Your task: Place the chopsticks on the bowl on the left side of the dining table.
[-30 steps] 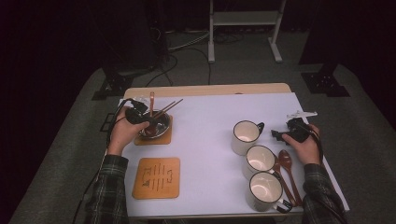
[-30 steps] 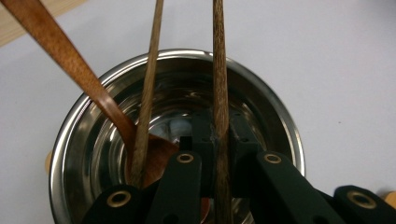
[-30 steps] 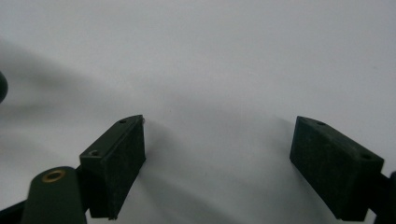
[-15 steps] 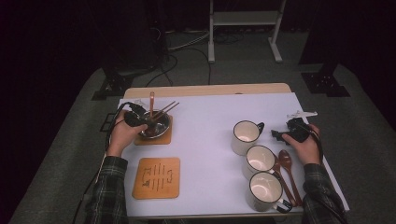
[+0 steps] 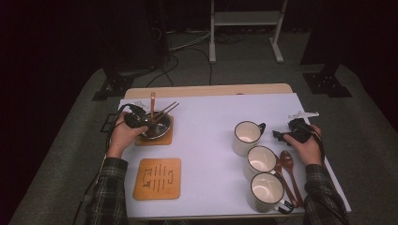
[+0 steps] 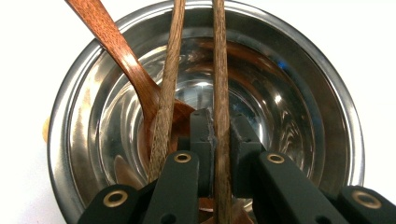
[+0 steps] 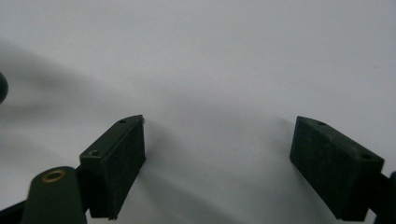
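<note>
High view: left claw point(image 5: 141, 121) sits at the steel bowl point(image 5: 157, 126) on a coaster point(image 5: 165, 139); right claw point(image 5: 287, 136) rests idle on the worktop point(image 5: 206, 136) beside the mugs point(image 5: 245, 137).

Left gripper view: claw clamped on one chopstick point(image 6: 221, 112) inside the bowl, with its mate point(image 6: 167, 102) and the spoon point(image 6: 122, 56) free alongside.

Right gripper view: claw point(image 7: 217, 163) wide apart, empty.

Judgement: chopstick placement in hand; next requires release.

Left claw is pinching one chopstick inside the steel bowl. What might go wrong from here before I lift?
1. The left claw grips only one chopstick; the other chopstick lies loose against it and may get dragged or flipped out.
2. The wooden spoon leans on the steel bowl rim; a jolt might tip it onto the table.
3. The bowl just rests on its coaster and might slide.
</note>
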`<state>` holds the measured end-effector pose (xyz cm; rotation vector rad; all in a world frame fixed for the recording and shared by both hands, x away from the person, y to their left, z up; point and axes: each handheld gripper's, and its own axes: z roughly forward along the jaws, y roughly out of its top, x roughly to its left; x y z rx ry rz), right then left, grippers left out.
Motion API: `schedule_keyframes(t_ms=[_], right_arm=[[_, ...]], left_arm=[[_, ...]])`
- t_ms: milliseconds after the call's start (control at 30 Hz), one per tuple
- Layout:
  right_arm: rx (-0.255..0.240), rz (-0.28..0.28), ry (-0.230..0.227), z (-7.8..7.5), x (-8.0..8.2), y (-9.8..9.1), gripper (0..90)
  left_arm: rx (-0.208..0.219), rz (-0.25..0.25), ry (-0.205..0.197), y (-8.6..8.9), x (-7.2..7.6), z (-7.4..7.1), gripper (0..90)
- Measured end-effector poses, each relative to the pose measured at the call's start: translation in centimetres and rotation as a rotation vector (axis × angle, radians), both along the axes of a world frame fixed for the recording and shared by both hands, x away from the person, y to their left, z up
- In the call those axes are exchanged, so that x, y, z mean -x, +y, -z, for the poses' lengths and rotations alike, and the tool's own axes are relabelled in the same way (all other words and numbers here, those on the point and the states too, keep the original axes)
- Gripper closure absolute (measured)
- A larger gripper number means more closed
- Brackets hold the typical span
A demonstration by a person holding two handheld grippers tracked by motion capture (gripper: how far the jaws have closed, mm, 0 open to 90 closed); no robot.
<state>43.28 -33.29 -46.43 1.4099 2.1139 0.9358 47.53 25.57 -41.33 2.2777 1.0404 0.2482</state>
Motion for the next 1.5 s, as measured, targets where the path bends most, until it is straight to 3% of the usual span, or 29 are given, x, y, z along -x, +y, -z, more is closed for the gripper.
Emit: schedule_keyframes(t_ms=[433, 567, 867, 1200, 1500], right_arm=[[0.000, 0.000, 0.000, 0.0, 0.0, 0.0, 16.5], [-0.001, 0.000, 0.000, 0.0, 0.0, 0.0, 16.5], [-0.001, 0.000, 0.000, 0.0, 0.0, 0.0, 16.5], [-0.001, 0.000, 0.001, 0.0, 0.0, 0.0, 16.5], [-0.004, 0.000, 0.002, 0.0, 0.0, 0.0, 16.5]], left_arm=[[0.023, -0.012, -0.028, -0.1, 0.3, -0.8, 76.8], [0.019, -0.014, -0.048, 0.0, 0.5, -1.5, 74.7], [0.070, -0.046, -0.104, 0.7, 1.3, -3.5, 69.5], [0.101, -0.017, -0.051, 0.5, 2.1, -4.0, 90.0], [0.094, -0.006, -0.016, -0.3, 2.6, -3.0, 90.0]])
